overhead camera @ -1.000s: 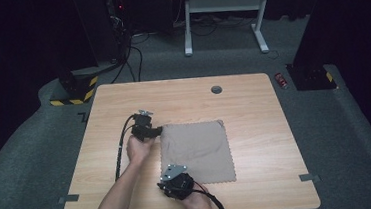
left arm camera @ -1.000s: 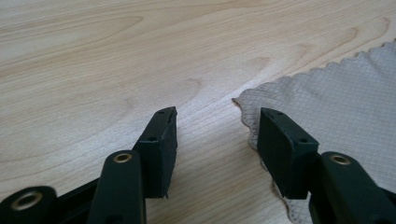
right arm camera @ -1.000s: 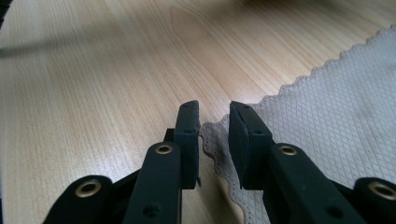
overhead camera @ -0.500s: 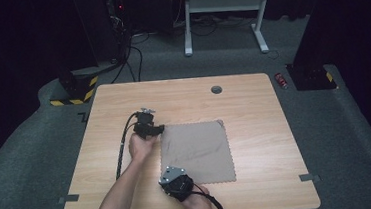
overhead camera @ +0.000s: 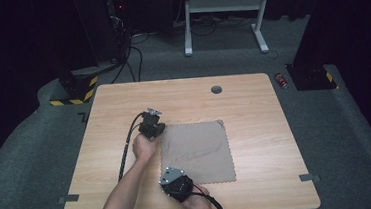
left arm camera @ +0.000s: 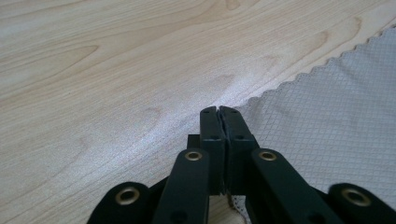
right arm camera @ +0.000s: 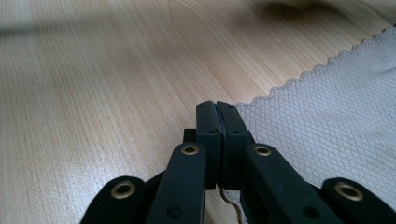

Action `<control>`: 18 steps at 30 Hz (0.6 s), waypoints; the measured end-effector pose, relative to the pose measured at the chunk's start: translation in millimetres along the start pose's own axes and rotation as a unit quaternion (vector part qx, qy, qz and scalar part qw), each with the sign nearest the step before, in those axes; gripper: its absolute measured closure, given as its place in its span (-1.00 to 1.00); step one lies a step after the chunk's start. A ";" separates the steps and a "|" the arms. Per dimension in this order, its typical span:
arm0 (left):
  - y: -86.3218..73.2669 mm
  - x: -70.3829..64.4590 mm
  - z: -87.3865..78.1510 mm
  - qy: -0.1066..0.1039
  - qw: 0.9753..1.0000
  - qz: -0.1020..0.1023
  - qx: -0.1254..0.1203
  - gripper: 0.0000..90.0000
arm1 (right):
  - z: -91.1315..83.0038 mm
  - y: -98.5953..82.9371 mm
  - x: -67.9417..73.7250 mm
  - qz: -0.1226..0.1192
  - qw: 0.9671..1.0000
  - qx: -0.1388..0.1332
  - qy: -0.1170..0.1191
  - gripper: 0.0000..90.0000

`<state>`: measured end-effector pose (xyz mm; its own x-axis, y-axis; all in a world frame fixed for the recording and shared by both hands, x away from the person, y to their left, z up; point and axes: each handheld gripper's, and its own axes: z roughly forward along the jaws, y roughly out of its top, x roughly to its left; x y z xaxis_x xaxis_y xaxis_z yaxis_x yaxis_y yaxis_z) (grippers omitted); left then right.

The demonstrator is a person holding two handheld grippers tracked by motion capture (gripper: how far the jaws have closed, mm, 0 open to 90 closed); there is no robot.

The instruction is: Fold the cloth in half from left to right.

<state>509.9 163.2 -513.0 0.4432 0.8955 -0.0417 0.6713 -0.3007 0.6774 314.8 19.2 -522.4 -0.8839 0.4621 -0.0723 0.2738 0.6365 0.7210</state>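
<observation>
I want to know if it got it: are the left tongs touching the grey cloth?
Touching. In the left gripper view the left tongs are shut at the corner of the grey cloth, and its scalloped edge runs in between them.

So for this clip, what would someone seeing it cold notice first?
Probably the grey cloth with its zigzag-cut edge, lying flat on the pale wooden table, right of centre toward the near side. Next, the two hand-held grippers at its left edge: the left gripper at the far-left corner, the right gripper at the near-left corner. In both gripper views the jaws are pressed together with a sliver of cloth edge between them.
</observation>
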 end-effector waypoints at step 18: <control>11.5 16.5 -19.8 -0.038 0.999 -0.020 -0.011 1.00 | -10.4 8.9 -0.2 0.013 1.000 -0.018 0.012 0.99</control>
<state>513.2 181.0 -491.3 0.4612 0.8786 -0.1238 0.6760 -0.2576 0.6904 313.5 18.4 -508.8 -0.8854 0.4635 -0.0366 0.2838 0.6011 0.7471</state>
